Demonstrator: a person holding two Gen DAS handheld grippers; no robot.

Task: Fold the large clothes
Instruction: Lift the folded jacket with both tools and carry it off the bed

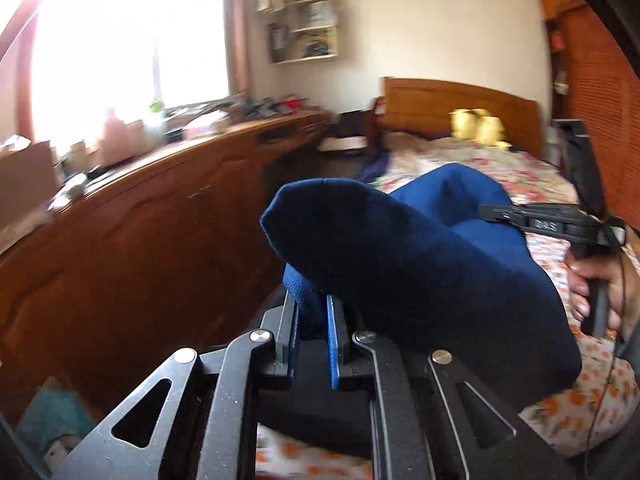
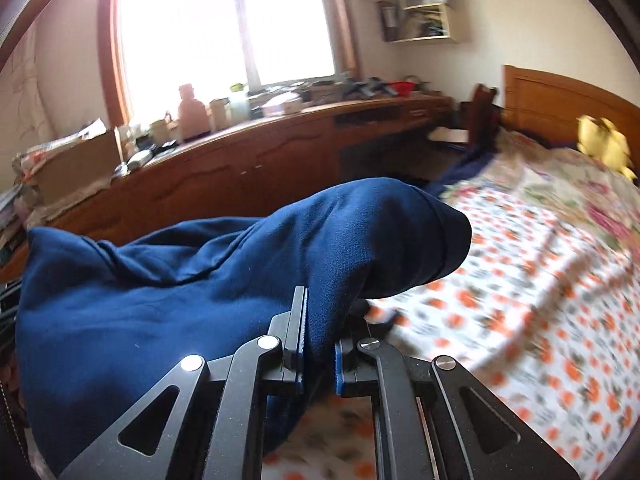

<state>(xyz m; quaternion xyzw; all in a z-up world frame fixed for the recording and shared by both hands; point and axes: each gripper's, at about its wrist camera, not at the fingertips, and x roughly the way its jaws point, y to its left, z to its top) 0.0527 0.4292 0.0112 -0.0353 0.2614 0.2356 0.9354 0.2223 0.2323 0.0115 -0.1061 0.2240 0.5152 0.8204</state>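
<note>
Bed (image 2: 540, 280): sheet white with orange flowers near the camera, a second floral cover in pink and green further up. Blurred in the right wrist view.

Garment (image 2: 160, 300): dark blue, soft knit, lifted clear of the bed and hung between the two claws. In the left wrist view it bulges up and rightward from the fingers, a rounded fold standing above them. In the right wrist view it spreads leftward in a wide sag, with a rounded lobe over the fingers.

Left claw (image 1: 314, 320): jaws narrow, clamped on a bunched fold of the garment (image 1: 400, 260); blue pads show either side of the cloth.

Right claw (image 2: 320, 340): jaws narrow, pinching a fold of the garment between the pads. From the left wrist view the same claw (image 1: 492, 213) shows side-on at the right, its tip at the cloth, with the hand (image 1: 596, 284) gripping the handle.

Cabinet (image 2: 240, 168): long, brown wood, running along the wall beside the bed; top crowded with bottles, boxes and papers.

Window (image 2: 224, 20): above the cabinet, overexposed white.

Headboard (image 1: 460, 108): brown wood, at the far end of the bed.

Toy (image 1: 478, 126): yellow, soft, against the headboard.

Shelf (image 2: 420, 4): wall-mounted, pale, in the far corner; contents too blurred to tell.
</note>
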